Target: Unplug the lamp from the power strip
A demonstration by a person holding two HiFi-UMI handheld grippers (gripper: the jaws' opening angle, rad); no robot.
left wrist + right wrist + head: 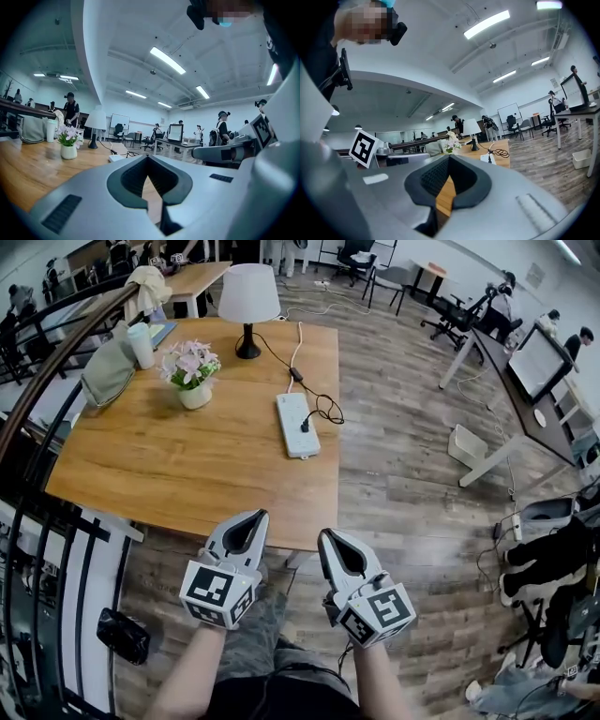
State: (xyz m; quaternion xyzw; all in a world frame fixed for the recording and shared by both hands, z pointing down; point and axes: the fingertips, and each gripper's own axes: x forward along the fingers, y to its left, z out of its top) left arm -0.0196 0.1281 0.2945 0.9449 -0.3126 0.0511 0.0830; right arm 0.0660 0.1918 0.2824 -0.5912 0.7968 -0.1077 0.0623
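Note:
A white-shaded lamp (248, 296) stands at the far side of the wooden table (150, 474). Its black cord loops to a plug (304, 425) seated in the white power strip (297, 425) near the table's right edge. Both grippers hover at the table's near edge, well short of the strip. The left gripper (255, 515) is shut and holds nothing, and the right gripper (325, 535) is the same. From the left gripper (148, 157) view the lamp (97, 121) and strip (117, 158) lie far ahead. The right gripper (450, 157) view shows the strip (489, 159) and coiled cord (501, 153).
A pot of pink flowers (191, 367), a cup (142, 345) and a grey bag (108, 371) sit on the table's left part. A dark railing (37, 381) runs along the left. Desks, chairs and people fill the wood-floored room to the right.

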